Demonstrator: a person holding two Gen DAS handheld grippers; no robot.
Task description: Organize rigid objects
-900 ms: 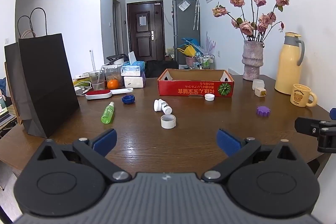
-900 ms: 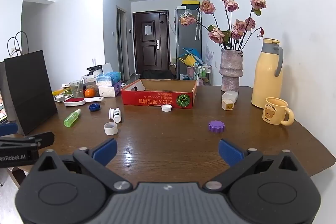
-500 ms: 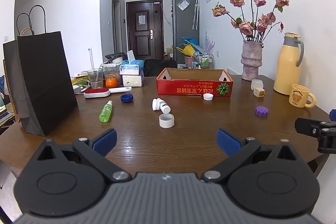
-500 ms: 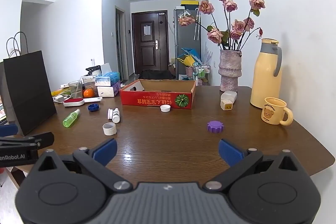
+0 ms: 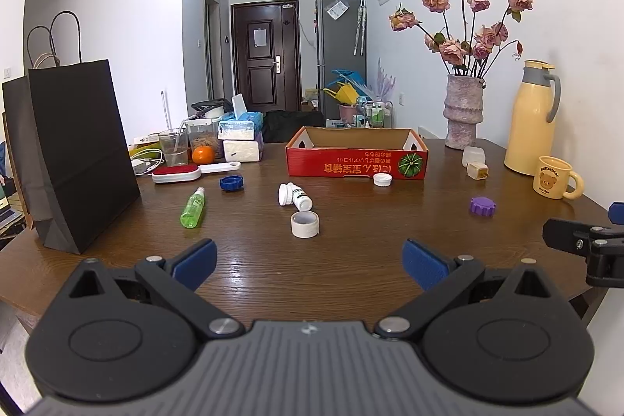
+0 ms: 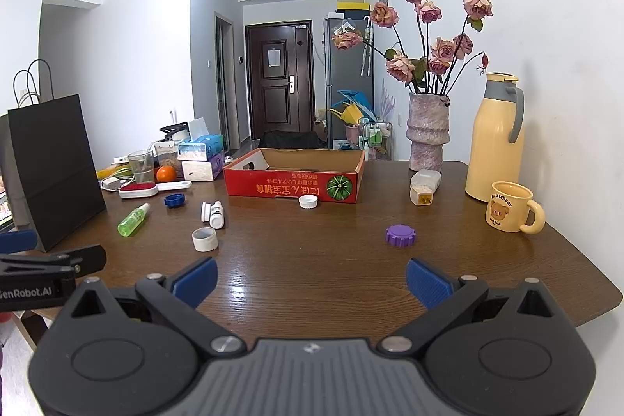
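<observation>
Nothing has been picked up yet, so the step in hand looks like choosing a first piece and reaching for it. The sensible order is nearest first: the white tape roll (image 5: 305, 224) lies straight ahead of the left claw (image 5: 310, 260), with the small white bottles (image 5: 295, 195) just beyond it and the green spray bottle (image 5: 192, 208) ahead to its left. The purple cap (image 6: 400, 235) sits ahead and slightly right of the right claw (image 6: 312, 277). The red cardboard box (image 5: 357, 166), farther ahead of both, is the likely destination. Each low, round piece wants a level approach with the fingers straddling it. Both claws stand fully apart, holding and touching nothing, above the table (image 6: 319, 260).
</observation>
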